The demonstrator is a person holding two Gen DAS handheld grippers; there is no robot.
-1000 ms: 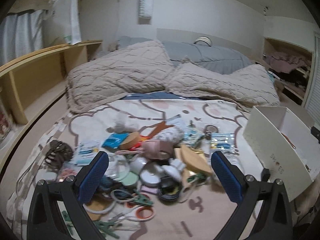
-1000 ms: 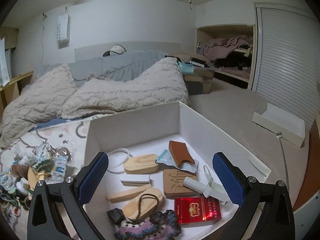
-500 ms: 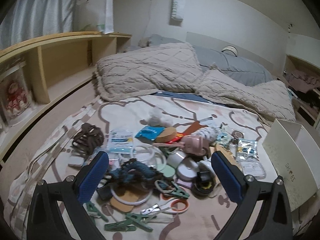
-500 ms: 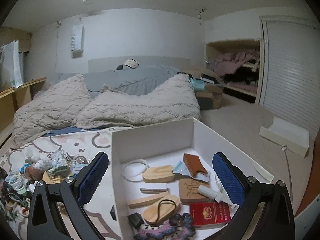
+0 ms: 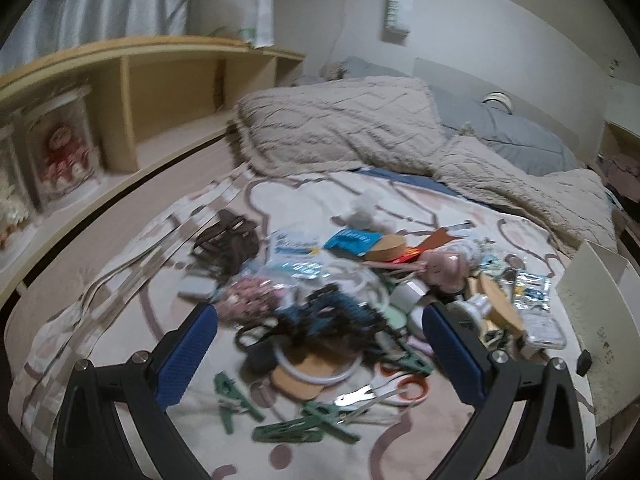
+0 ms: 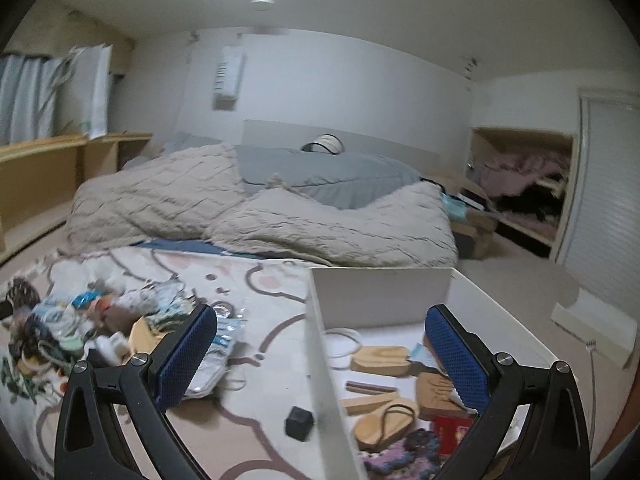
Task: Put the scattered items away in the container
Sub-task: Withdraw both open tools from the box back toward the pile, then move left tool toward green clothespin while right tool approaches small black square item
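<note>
Several items already in white box [image 6: 320, 360]: wooden pieces, red pack, crocheted piece. Most clutter [image 5: 340, 300] left heaped on blanket [image 5: 120, 312] beside box. Left gripper [image 5: 320, 344] spread, empty, above pile; right gripper [image 6: 320, 344] spread, empty, straddling box wall.

A bedroom with plain white walls [image 6: 360, 80] and a white ceiling carrying a round fitting [image 6: 263, 0] and a bright lamp glare at the top edge. A bed [image 6: 280, 272] fills the middle, with two beige quilts [image 6: 160, 200] and a grey duvet [image 6: 328, 176] against a pale headboard [image 6: 360, 136]. A wooden shelf [image 5: 160, 92] runs along the left wall under grey curtains [image 5: 100, 4]. At the right, an open closet [image 6: 520, 176] holds clothes beside a slatted white door [image 6: 612, 200]. The floor [image 6: 516, 276] is beige carpet
</note>
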